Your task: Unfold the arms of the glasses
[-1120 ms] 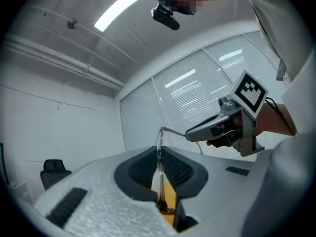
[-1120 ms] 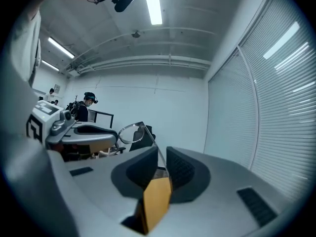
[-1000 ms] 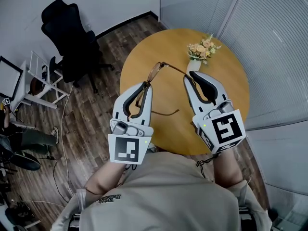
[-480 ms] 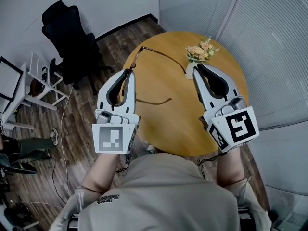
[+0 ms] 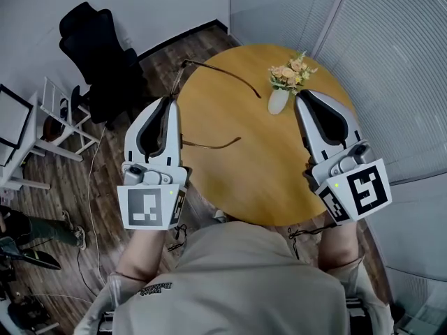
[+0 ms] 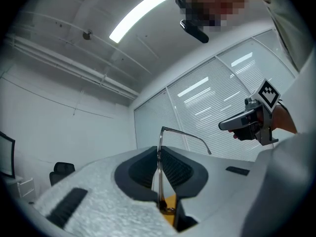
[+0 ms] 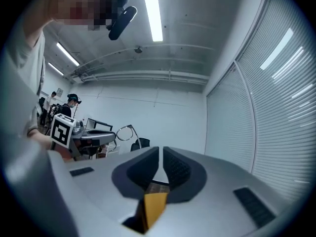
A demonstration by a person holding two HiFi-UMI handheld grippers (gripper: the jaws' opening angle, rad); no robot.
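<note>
While the left gripper (image 5: 170,103) is raised over the left edge of the round wooden table (image 5: 279,180), its jaws are clamped on the front of the glasses (image 5: 209,146), which hang in the air clear of the tabletop. In the left gripper view the thin metal frame (image 6: 159,152) runs upright through the narrow slit between the dark pads, and one arm bends off from its top toward the right. In the head view both arms stand out from the front toward the right of the picture: the farther one reaches across the table toward a white vase (image 5: 278,102) of pale flowers (image 5: 293,70), and the nearer one curves out over the wood just beside the gripper. The right gripper (image 5: 305,95) is held up on the other side of the vase, well apart from the glasses. The right gripper view shows its jaws (image 7: 161,152) drawn together to a thin gap with nothing in it. That view also shows the left gripper (image 7: 79,135) off to the left, with a round lens rim (image 7: 126,132) at its tip. A black office chair (image 5: 98,54) stands on the wooden floor beyond the table.
</note>
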